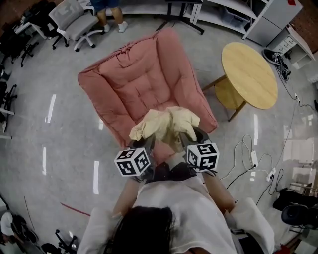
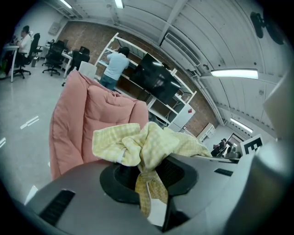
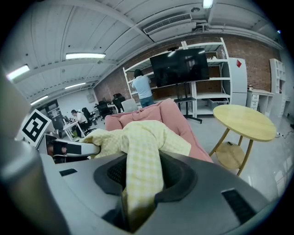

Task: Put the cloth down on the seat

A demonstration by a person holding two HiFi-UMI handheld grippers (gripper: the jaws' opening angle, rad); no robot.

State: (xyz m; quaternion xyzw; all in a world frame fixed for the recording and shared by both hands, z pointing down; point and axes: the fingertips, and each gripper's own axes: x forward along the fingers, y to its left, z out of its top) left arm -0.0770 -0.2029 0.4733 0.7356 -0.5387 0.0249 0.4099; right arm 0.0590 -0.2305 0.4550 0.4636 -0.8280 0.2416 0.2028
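A pale yellow checked cloth hangs bunched between my two grippers, just above the front edge of the pink cushioned seat. My left gripper is shut on the cloth's left end, which spills forward out of the jaws. The cloth's right end is pinched in my right gripper, a strip of it running down into the jaws. Both marker cubes sit close together in front of the person's chest. The pink seat fills the background of the left gripper view and rises behind the cloth as the seat in the right gripper view.
A round wooden side table stands right of the seat, with cables on the floor beyond. Office chairs and a standing person's legs are behind the seat. Shelving and a dark screen line the far wall.
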